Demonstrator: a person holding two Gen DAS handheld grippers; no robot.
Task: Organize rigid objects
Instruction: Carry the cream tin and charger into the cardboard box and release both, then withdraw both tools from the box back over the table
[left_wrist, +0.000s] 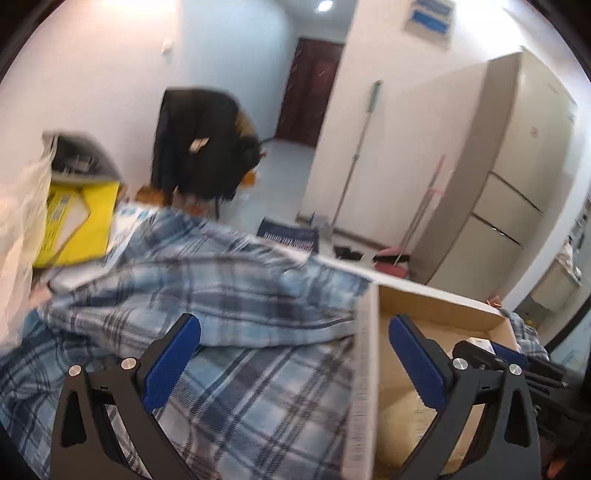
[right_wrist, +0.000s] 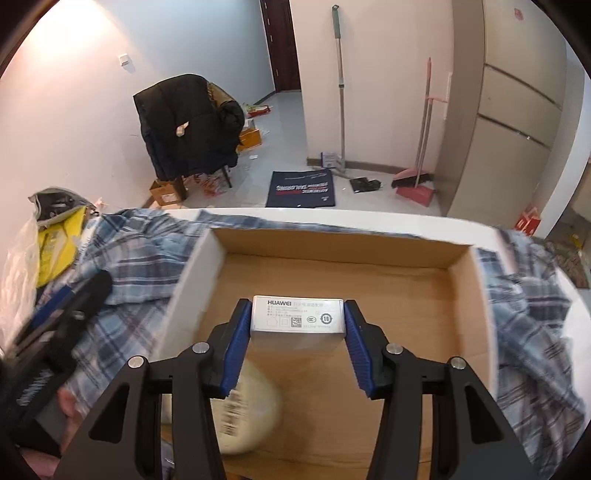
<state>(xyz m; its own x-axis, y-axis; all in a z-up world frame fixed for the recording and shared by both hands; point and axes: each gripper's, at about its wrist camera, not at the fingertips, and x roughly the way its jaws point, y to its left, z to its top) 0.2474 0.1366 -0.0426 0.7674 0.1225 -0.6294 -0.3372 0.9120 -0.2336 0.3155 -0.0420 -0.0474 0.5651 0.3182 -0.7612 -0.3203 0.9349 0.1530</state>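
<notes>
The right gripper (right_wrist: 297, 325) pinches a white rectangular Huawei power adapter (right_wrist: 297, 318) over the open brown cardboard box (right_wrist: 332, 258); its smooth casing could slip out. The left gripper (left_wrist: 293, 354) has its fingers spread, empty.

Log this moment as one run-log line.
right gripper: shut on Huawei adapter, over cardboard box | left gripper: open, empty, above plaid cloth | box: round pale item

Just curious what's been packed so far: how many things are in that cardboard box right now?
2. A white Huawei adapter is held over the cardboard box by the right hand-held gripper; a round cream item lies on the near floor. The fingers may hide more.
</notes>
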